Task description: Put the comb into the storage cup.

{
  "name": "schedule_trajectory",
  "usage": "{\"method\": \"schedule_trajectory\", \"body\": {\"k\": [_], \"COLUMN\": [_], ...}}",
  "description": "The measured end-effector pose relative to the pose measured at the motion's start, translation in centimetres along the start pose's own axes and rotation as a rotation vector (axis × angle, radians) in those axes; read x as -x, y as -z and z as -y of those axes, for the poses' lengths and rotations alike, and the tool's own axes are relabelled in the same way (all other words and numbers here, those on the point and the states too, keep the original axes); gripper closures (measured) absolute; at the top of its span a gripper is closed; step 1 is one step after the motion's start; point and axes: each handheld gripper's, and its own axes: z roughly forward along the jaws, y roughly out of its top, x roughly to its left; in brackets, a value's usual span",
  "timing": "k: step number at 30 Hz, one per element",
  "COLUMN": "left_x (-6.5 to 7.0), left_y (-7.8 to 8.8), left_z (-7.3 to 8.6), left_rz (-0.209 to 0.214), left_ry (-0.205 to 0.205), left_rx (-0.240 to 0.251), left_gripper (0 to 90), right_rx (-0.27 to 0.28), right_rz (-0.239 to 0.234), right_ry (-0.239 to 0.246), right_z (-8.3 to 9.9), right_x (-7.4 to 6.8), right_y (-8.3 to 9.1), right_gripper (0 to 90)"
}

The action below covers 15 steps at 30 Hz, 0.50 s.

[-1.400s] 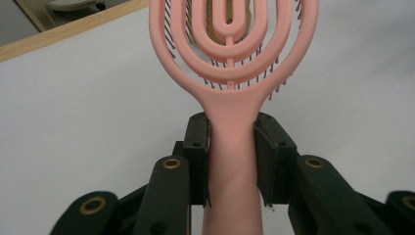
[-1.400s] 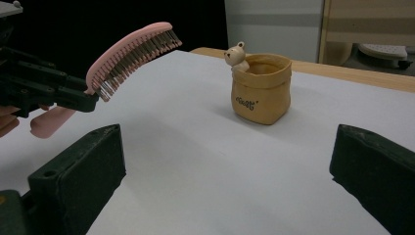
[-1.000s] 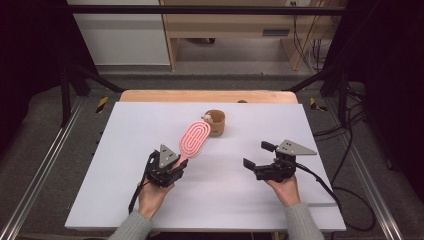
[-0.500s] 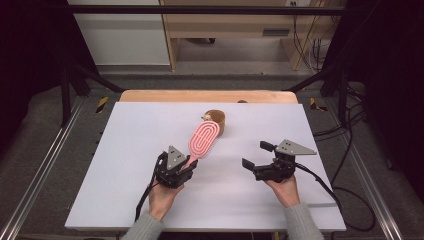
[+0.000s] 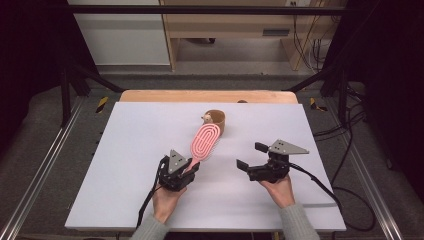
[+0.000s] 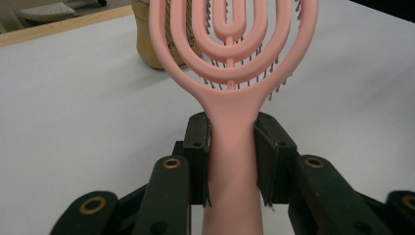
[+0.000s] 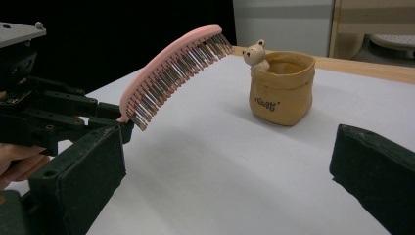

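Left gripper (image 6: 230, 147) fingers (image 6: 195, 147) clamped on the pink hairbrush (image 5: 202, 142) handle; brush head sticks out past the fingertips, tilted up off the tabletop (image 5: 130, 150), bristles down, tip just short of the tan bear pot (image 7: 281, 88). Right gripper (image 5: 247, 156) fingers spread wide, nothing between them.

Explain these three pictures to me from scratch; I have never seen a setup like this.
A person sits at a white table, holding a hand-operated claw in each hand. One picture looks down from above; the other two come from small cameras riding on each claw. The left claw is clamped on the handle of a pink hairbrush, lifted off the table with its bristles facing down. The right claw is open with nothing between its jaws. Beyond the brush stands a small tan pot with a little bear figure on its rim.
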Motion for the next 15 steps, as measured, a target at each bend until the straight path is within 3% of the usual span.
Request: {"method": "schedule_trajectory", "body": {"k": [15], "left_x": [0.1], "left_y": [-0.2], "left_z": [0.2], "left_rz": [0.002], "left_ry": [0.007], "left_rx": [0.022], "left_gripper": [69.2], "right_rx": [-0.017], "right_rz": [-0.013], "right_ry": [-0.034], "right_z": [-0.6], "right_x": [-1.1], "right_y": [-1.5], "right_gripper": [0.5]}}
